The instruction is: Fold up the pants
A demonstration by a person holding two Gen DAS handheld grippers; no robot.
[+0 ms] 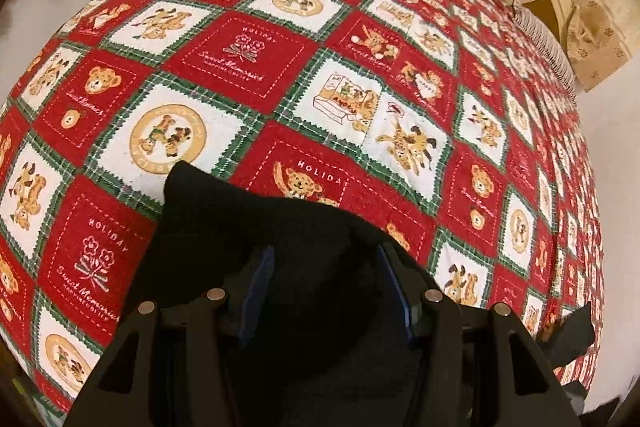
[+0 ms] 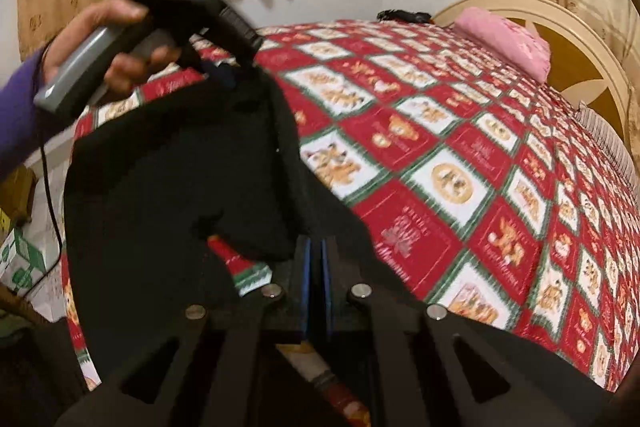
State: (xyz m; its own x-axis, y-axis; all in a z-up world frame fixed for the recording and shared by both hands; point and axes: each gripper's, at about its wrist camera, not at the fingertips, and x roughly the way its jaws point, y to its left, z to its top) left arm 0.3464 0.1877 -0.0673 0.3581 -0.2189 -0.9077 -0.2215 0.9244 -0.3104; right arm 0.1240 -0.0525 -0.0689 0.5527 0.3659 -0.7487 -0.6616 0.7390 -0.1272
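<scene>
The black pants (image 2: pixel 176 179) hang in the air above the bed, held by both grippers. My left gripper (image 1: pixel 326 267) has its blue pads apart with a thick bunch of black cloth (image 1: pixel 320 307) between them; in the right wrist view it (image 2: pixel 236 75) holds the pants' upper corner, with a hand on its grey handle. My right gripper (image 2: pixel 316 267) has its blue pads pressed together on a black edge of the pants. The lower part of the pants is hidden behind the gripper bodies.
The bed is covered by a red, white and green teddy-bear quilt (image 1: pixel 280 67), which also shows in the right wrist view (image 2: pixel 460 167). A pink pillow (image 2: pixel 508 39) lies by the cream headboard (image 2: pixel 580 67). Boxes (image 2: pixel 20 259) stand on the floor at left.
</scene>
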